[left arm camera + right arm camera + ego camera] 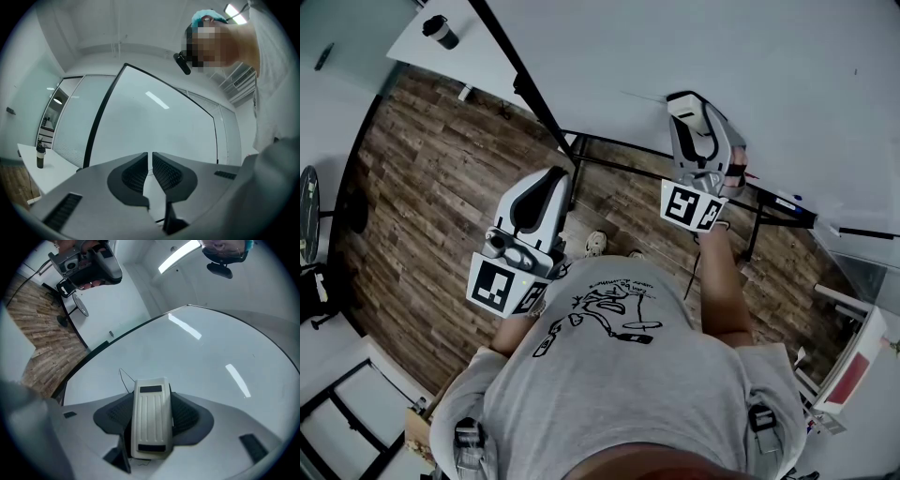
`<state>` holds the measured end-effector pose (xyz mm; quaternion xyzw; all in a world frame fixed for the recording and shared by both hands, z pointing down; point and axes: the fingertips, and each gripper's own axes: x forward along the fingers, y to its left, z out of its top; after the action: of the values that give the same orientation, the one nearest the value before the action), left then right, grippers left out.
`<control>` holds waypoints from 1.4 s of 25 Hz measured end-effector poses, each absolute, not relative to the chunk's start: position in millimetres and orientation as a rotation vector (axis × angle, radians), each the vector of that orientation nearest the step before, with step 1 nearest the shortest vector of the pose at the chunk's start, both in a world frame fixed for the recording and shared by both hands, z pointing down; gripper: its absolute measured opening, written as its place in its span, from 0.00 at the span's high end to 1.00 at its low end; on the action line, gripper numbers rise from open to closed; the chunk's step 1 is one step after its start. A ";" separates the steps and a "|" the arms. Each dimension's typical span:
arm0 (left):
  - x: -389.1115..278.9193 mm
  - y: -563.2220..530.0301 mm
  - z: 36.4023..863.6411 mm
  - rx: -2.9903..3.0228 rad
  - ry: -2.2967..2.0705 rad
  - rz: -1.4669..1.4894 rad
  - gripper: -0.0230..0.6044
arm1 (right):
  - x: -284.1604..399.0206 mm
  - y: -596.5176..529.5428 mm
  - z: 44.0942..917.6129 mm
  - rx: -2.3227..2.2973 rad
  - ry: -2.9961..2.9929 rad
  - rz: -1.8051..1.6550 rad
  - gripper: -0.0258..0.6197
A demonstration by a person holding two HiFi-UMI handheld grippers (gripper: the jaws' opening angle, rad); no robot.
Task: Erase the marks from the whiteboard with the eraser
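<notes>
One mark (123,376) flanks the eraser (150,420) on the whiteboard (211,357) over wood flooring (422,187).

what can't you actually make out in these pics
- Marks, right gripper view: the eraser covers all but one thin line on the whiteboard.
- Wiping face of the eraser, right gripper view: it is turned away from the camera, so whether it touches the whiteboard cannot be told.
- The cup, head view, top left: too small to read or see inside.
</notes>
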<state>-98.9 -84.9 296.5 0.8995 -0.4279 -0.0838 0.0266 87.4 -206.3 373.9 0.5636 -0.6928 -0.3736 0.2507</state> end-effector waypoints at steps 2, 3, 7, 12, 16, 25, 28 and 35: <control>-99.4 -84.9 296.7 2.778 -1.322 -0.256 0.89 | 86.8 -207.0 376.5 1.529 -1.885 -1.013 0.57; -100.0 -84.9 296.7 2.777 -1.323 -0.255 0.89 | 86.2 -207.5 378.0 1.526 -1.884 -1.012 0.57; -102.6 -84.8 296.6 2.776 -1.328 -0.256 0.89 | 83.1 -209.1 384.6 1.508 -1.884 -1.006 0.57; -103.3 -83.7 298.4 2.771 -1.330 -0.255 0.89 | 81.9 -209.1 391.6 1.498 -1.884 -0.999 0.57; -103.8 -83.7 298.1 2.772 -1.327 -0.254 0.89 | 79.6 -210.7 396.5 1.486 -1.883 -0.997 0.57; -107.1 -80.2 297.4 2.774 -1.333 -0.258 0.89 | 72.4 -213.1 418.0 1.435 -1.876 -0.982 0.57; -108.6 -78.2 297.2 2.773 -1.339 -0.258 0.89 | 67.3 -214.0 432.8 1.389 -1.883 -0.946 0.57; -115.9 -74.3 296.7 2.762 -1.365 -0.250 0.89 | 47.5 -211.8 504.2 1.167 -1.900 -0.728 0.56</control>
<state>-115.9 -74.3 296.7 0.8932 -0.4415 -0.0809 0.0254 47.5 -211.8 504.2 0.4588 -0.7467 -0.2861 0.3874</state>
